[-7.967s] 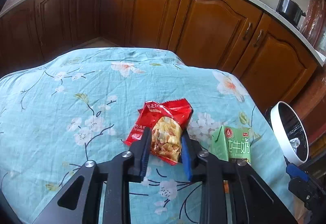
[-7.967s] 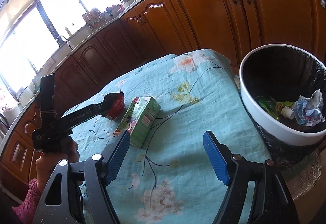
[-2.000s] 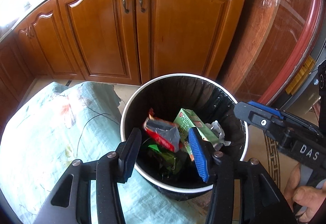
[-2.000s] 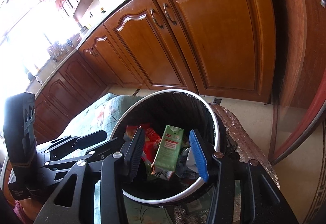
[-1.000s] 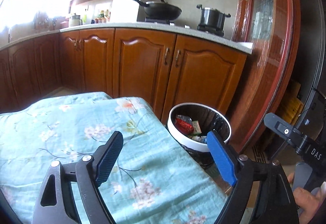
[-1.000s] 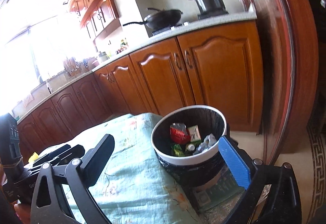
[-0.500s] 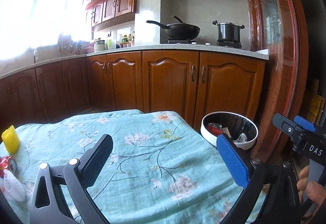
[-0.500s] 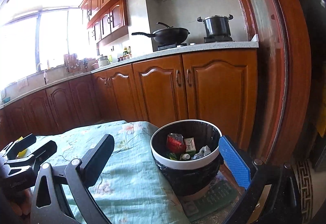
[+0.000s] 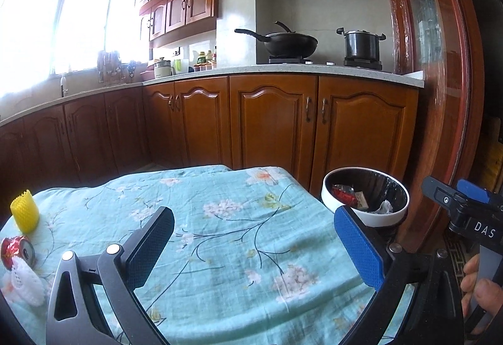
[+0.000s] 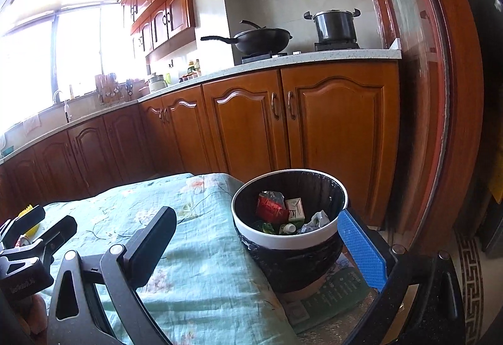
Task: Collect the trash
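Note:
The white-rimmed black trash bin (image 9: 371,221) stands off the table's right end; it also shows in the right wrist view (image 10: 283,235). Inside lie a red snack bag (image 10: 272,208), a green milk carton (image 10: 295,209) and crumpled paper (image 10: 317,219). My left gripper (image 9: 254,246) is open and empty above the floral tablecloth (image 9: 220,235). My right gripper (image 10: 257,246) is open and empty, in front of the bin. A crushed red can (image 9: 17,250), a yellow mesh sleeve (image 9: 25,211) and white foam netting (image 9: 22,282) lie at the table's left end.
Wooden kitchen cabinets (image 9: 270,122) run behind the table. A wok (image 9: 287,43) and a pot (image 9: 361,45) sit on the stove. A wooden door frame (image 9: 452,93) stands to the right of the bin. The bin rests on a green mat (image 10: 333,291).
Both grippers have pulled back and tilted up from the bin, wide open. The snack bag and milk carton now lie in the bin. The table's left end with the can has come into view.

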Available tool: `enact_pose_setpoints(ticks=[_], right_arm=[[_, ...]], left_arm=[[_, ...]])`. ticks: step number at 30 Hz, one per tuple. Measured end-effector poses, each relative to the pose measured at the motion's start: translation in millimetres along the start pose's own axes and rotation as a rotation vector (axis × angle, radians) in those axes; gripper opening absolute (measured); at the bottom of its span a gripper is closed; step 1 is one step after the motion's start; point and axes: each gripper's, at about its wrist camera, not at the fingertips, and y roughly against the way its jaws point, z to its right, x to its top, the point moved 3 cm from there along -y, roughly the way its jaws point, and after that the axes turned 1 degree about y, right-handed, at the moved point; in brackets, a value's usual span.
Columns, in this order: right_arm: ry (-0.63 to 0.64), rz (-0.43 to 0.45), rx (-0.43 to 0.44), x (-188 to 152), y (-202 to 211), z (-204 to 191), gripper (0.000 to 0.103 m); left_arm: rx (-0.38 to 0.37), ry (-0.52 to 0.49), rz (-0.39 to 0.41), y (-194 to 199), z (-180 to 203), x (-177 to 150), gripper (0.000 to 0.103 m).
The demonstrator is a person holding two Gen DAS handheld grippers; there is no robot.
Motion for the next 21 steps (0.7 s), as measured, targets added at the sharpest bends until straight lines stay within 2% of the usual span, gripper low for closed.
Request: enact_pose_setpoints(ticks=[21], right_arm=[[0.003, 0.007, 0.018, -2.1, 0.3, -3.6, 0.103]], left_arm=[[0.001, -0.001, 0.002, -3.7, -10.9, -0.4, 0.102]])
